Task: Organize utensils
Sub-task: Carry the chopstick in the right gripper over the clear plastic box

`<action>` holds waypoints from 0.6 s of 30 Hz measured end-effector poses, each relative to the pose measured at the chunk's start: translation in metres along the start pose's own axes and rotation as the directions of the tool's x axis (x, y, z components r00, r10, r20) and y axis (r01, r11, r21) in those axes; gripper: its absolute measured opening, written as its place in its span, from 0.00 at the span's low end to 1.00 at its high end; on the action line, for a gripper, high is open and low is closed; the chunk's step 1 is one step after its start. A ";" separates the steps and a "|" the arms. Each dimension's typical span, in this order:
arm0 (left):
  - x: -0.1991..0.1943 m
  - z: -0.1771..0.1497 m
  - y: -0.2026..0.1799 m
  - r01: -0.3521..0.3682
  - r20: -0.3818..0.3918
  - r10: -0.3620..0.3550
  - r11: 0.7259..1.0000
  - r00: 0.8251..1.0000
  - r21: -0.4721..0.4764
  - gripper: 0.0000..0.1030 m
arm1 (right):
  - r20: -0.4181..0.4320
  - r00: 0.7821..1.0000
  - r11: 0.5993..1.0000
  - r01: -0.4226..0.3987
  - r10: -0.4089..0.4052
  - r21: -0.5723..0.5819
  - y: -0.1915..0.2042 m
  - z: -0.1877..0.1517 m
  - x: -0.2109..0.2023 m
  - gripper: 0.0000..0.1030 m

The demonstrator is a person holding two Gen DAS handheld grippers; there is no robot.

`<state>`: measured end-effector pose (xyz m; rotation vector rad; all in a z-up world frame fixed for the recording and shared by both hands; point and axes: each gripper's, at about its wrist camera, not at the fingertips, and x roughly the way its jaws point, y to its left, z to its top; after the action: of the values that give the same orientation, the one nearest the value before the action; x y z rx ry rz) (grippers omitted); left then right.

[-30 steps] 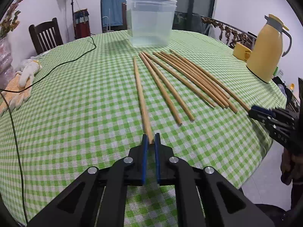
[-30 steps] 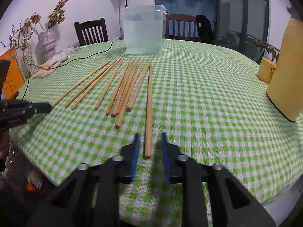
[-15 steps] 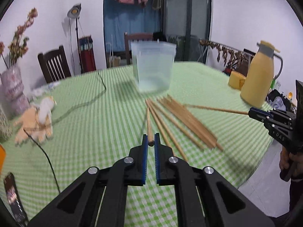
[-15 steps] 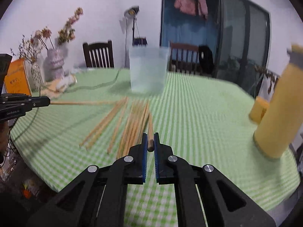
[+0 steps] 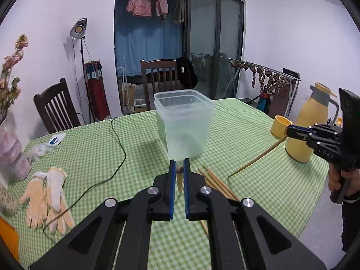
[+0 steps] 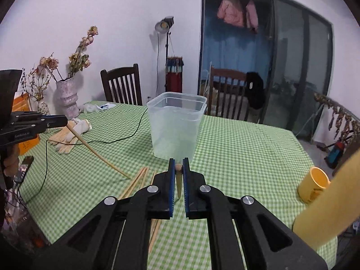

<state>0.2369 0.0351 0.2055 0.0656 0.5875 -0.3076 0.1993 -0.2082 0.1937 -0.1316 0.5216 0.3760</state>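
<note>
Both clamped on one chopstick each, before the clear container [image 5: 184, 123]: left hand-held gripper [image 5: 179, 171]; right hand-held gripper [image 6: 178, 168], lettered "DAS".

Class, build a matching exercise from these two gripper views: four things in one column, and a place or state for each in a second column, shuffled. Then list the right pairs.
Things
1. tub
2. gloves
3. mug
4. left gripper

Places or states
A. lying flat beside a black cable
B. shut on a chopstick
C. upright and open-topped, mid-table
D. next to the yellow flask

Pairs: 1-C, 2-A, 3-D, 4-B
</note>
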 end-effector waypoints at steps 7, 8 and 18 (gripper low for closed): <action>0.035 0.048 0.010 0.032 -0.062 -0.031 0.999 0.998 0.013 0.03 | -0.108 0.991 0.997 -0.076 0.077 0.007 -0.018 0.038 0.034 0.07; 0.040 0.054 0.010 0.038 -0.072 -0.037 0.999 0.997 0.018 0.03 | -0.124 0.989 0.997 -0.080 0.080 0.002 -0.019 0.043 0.037 0.07; 0.050 0.106 0.016 0.063 -0.061 -0.060 0.997 0.996 0.045 0.03 | -0.148 0.983 0.992 -0.117 0.111 -0.037 -0.024 0.082 0.053 0.06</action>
<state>0.3377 0.0213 0.2656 0.1021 0.6425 -0.3799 0.2889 -0.1956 0.2375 -0.1750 0.6670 0.4930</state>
